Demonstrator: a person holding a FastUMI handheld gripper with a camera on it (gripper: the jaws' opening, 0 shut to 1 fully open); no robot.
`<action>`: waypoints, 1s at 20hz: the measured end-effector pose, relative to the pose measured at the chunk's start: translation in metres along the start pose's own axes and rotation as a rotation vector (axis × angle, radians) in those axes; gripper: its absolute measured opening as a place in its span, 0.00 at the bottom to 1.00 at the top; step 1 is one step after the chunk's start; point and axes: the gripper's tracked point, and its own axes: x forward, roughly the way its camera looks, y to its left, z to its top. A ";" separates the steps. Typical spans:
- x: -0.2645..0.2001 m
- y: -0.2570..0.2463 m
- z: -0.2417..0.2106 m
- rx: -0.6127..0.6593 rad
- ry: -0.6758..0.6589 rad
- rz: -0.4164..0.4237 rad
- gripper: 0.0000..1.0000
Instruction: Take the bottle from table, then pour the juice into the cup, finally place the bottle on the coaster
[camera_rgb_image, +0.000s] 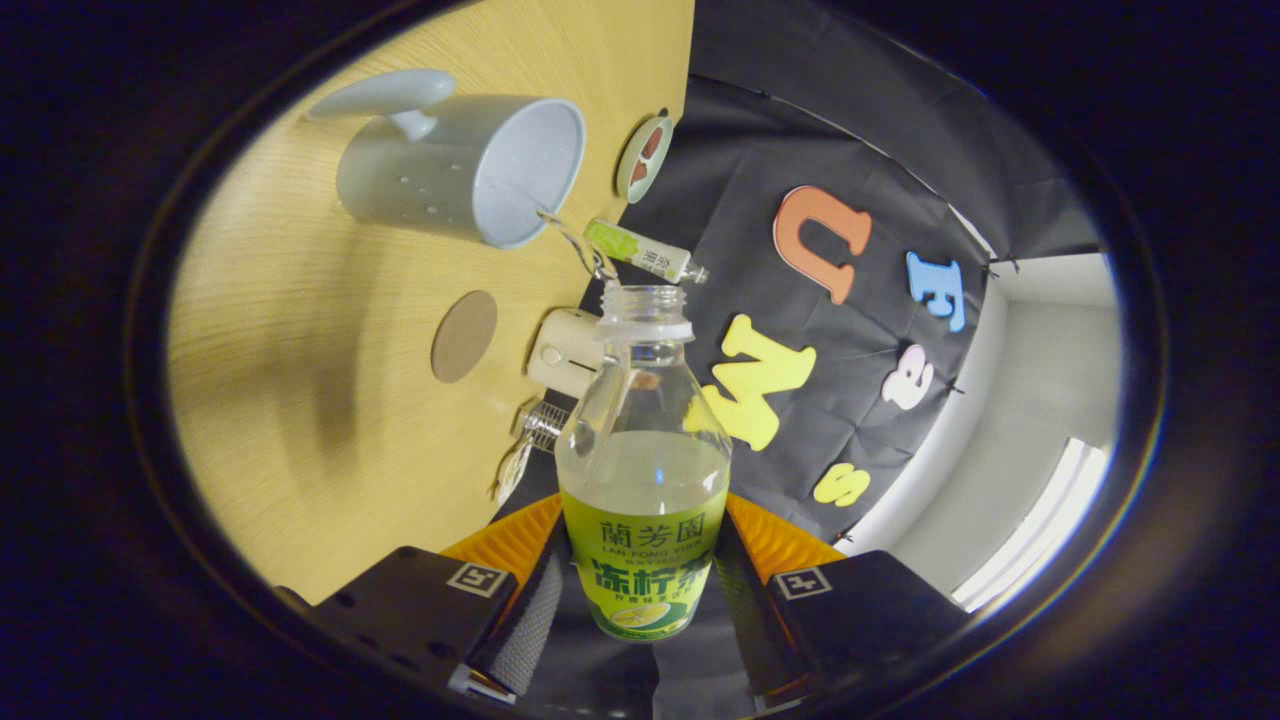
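A clear plastic bottle (640, 470) with a yellow-green label and no cap sits between my two fingers, and my gripper (640, 585) is shut on it at the label. The whole view is rolled over, so the bottle is tipped with its mouth towards the pale grey mug (450, 165). A thin stream of juice (572, 243) arcs from the mouth to the mug's rim. Pale juice fills the lower part of the bottle. The round brown coaster (464, 336) lies on the wooden table (300, 350), between the mug and my fingers.
Along the table's far edge by the black cloth wall are a small green-labelled bottle (642, 250), a white boxy device (563, 352), a small glass item (540, 425) and a little round dish (645, 158). Bare wood stretches beside the coaster.
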 end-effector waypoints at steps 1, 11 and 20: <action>-0.001 -0.002 0.000 -0.006 -0.002 -0.001 0.82; 0.002 -0.008 0.007 -0.073 0.004 -0.030 0.82; 0.000 -0.023 0.007 -0.124 0.002 -0.088 0.82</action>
